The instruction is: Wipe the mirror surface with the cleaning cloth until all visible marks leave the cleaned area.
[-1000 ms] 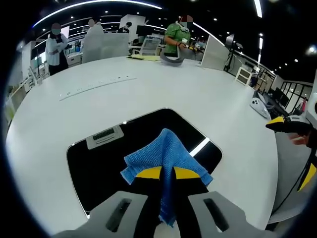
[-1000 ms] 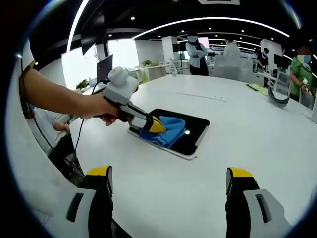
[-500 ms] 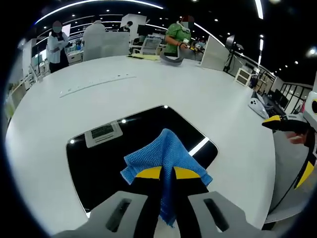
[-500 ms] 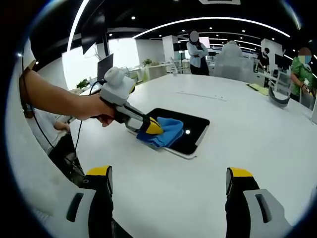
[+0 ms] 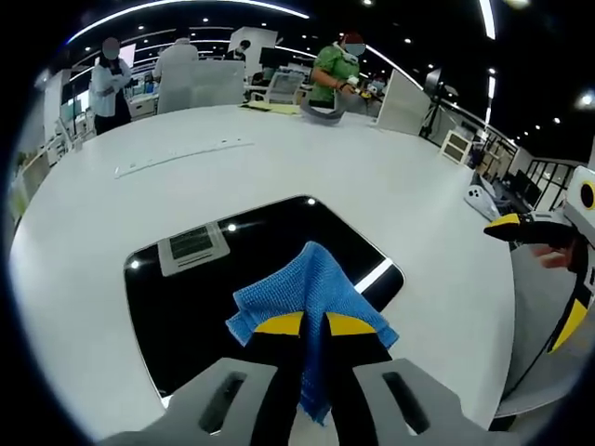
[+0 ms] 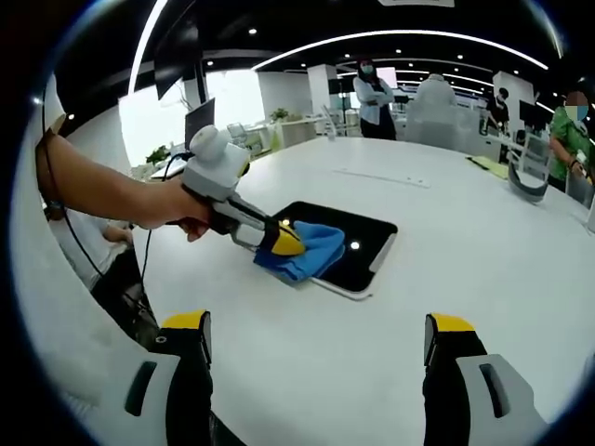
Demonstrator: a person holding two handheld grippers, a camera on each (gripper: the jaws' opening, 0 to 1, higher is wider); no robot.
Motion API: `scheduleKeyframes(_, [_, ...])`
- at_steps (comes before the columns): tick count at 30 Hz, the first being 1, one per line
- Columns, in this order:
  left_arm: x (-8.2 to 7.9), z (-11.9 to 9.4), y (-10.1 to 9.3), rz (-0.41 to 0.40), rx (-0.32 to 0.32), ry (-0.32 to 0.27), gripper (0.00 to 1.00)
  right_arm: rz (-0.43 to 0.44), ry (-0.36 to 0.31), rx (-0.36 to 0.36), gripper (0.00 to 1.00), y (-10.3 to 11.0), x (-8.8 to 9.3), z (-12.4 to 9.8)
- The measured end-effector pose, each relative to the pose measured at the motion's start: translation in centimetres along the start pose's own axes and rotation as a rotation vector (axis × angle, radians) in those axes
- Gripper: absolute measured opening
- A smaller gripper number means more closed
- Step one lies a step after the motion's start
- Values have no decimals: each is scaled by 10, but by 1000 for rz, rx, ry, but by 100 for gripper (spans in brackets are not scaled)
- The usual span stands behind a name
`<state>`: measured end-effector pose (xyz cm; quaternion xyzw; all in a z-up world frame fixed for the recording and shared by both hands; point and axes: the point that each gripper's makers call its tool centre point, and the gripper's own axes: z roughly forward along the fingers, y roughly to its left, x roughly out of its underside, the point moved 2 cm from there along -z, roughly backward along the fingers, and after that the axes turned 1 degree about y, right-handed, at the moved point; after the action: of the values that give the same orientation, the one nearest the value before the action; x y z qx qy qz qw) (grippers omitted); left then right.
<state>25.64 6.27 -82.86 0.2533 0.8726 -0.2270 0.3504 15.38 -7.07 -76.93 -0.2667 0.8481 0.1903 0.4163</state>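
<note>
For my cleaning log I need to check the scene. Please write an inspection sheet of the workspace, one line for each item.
Surface: white table, bare around the mirror.
Job's things: dark mirror flat on the table, reflecting ceiling lights; blue cloth lies on its near edge.
Clutter: grey strip and a curved grey object far across the table.
Grippers: left tongs shut on the cloth; right tongs open, off the mirror.
Cables: black cable behind the left tongs.
Surroundings: open office, several people standing.
</note>
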Motion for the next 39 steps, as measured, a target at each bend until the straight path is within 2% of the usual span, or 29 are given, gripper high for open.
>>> scheduleKeyframes(4, [1,-1,0,-25,3,-14,6,3,4,1,95,0,2,0])
scheduleKeyframes(16, [2,-2,-1,-32,5,-28,6,1,5,-1,95,2,2,3])
scheduleKeyframes(39, [4,-4,-3,-16,8,-19,6,14,11,3,95,3,5,3])
